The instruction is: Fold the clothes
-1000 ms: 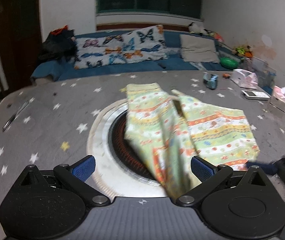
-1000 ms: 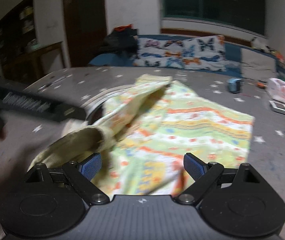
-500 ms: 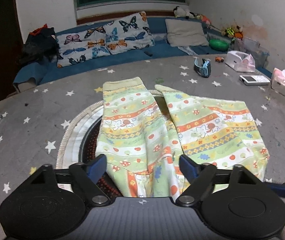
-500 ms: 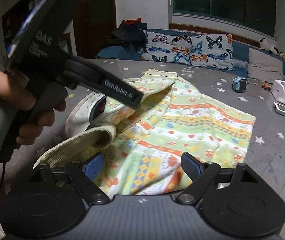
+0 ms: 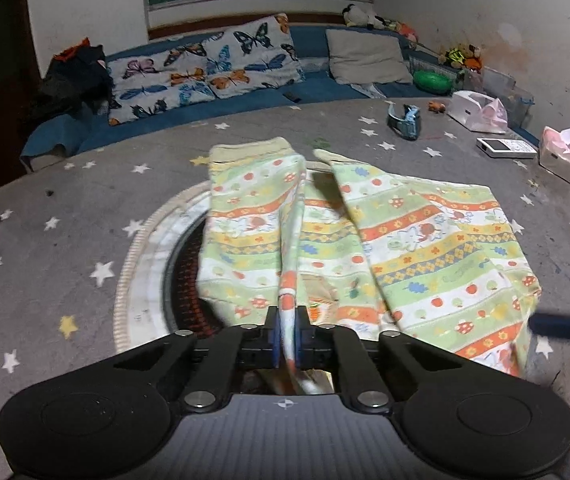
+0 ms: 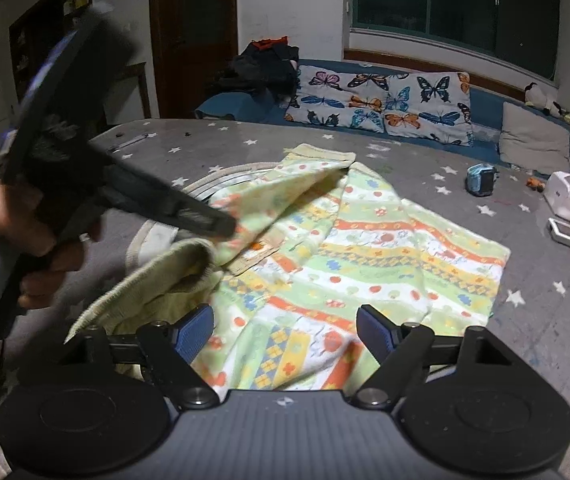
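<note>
jaws clenched on a pinched ridge of the patterned trousers, the left gripper lifts soft, light cloth off the star-print table; the right gripper, closing around fabric without pressing yet, should take the waistband.

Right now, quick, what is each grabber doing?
Left gripper: fingers shut on a fold of the patterned pants.
Right gripper: closing but not gripping, pants lying between its fingers.
</note>
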`<action>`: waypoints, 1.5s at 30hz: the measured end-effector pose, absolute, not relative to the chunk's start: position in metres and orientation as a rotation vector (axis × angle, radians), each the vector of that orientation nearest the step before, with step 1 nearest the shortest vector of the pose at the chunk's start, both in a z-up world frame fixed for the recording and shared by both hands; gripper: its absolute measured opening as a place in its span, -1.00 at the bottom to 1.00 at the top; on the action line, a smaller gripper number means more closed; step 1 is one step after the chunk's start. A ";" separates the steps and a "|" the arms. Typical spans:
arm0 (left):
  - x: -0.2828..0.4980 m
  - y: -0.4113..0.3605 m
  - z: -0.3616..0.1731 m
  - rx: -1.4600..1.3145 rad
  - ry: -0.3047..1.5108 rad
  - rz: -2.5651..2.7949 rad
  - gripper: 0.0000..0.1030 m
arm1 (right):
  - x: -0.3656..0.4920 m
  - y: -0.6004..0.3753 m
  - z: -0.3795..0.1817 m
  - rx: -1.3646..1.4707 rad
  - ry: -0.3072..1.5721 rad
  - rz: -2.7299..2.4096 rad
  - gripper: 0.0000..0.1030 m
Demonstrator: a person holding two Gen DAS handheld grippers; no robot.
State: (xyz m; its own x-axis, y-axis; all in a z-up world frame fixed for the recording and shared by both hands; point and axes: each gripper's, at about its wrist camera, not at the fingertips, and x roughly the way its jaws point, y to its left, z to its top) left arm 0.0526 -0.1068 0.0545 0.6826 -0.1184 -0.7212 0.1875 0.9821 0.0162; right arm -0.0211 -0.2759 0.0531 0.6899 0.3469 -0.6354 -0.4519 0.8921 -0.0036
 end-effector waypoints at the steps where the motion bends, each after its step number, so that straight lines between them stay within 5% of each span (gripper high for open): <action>1: 0.049 -0.102 0.055 0.091 0.798 -0.163 -0.90 | -0.019 -0.278 0.054 -0.165 0.672 0.442 0.55; 17: 0.008 -0.046 0.048 0.002 0.845 -0.136 -0.88 | 0.093 -0.307 0.050 -0.118 0.678 0.297 0.32; 21: 0.014 -0.046 0.058 0.017 0.832 -0.168 -0.70 | 0.127 -0.301 0.040 -0.113 0.700 0.290 0.31; 25: 0.020 -0.049 0.075 0.043 0.774 -0.183 -0.06 | 0.153 -0.299 0.029 -0.098 0.738 0.286 0.18; 30: 0.049 -0.068 0.078 0.131 0.736 -0.214 0.03 | 0.168 -0.299 0.018 -0.068 0.778 0.303 -0.11; 38: 0.096 -0.103 0.043 0.271 0.785 -0.228 -0.03 | 0.169 -0.304 0.018 -0.044 0.786 0.319 -0.52; 40: 0.104 -0.097 0.038 0.252 0.799 -0.208 -0.53 | 0.168 -0.304 0.019 -0.036 0.783 0.319 -0.62; 43: 0.109 -0.084 0.035 0.201 0.813 -0.178 -0.85 | 0.165 -0.305 0.021 -0.017 0.772 0.317 -0.81; 45: 0.107 -0.073 0.037 0.166 0.811 -0.152 -0.88 | 0.159 -0.306 0.025 -0.014 0.755 0.312 -0.85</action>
